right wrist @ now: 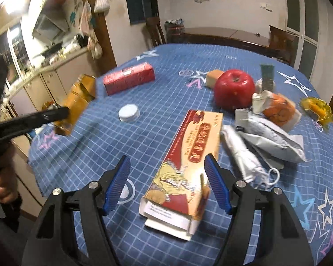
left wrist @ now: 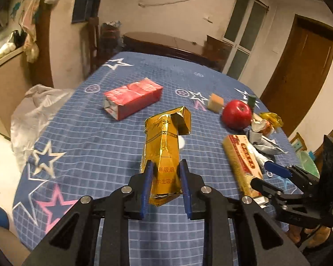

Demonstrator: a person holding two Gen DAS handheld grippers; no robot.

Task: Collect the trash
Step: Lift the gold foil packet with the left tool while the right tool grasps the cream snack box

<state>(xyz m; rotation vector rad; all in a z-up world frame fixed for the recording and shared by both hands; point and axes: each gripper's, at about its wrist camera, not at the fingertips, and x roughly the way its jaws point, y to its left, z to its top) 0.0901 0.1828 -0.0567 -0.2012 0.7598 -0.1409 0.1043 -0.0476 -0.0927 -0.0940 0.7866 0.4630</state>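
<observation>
Left tongs [left wrist: 165, 173] clamp the gold carton [left wrist: 165, 146] lifted for disposal; right tongs [right wrist: 167, 180] gape, straddling the long box [right wrist: 184, 166] on the bench [right wrist: 211, 51].

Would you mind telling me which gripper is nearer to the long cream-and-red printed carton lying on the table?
Right. The right gripper is open astride the long cream-and-red carton; the left gripper is off to its left, clamping a crumpled gold carton.

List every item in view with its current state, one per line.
left gripper: shut on gold carton
gold carton: crumpled, top torn open, lifted
right gripper: open, either side of the long box
long box: flat, near end flap open
red carton: on its side
apple: whole
white cap: loose on cloth
</observation>
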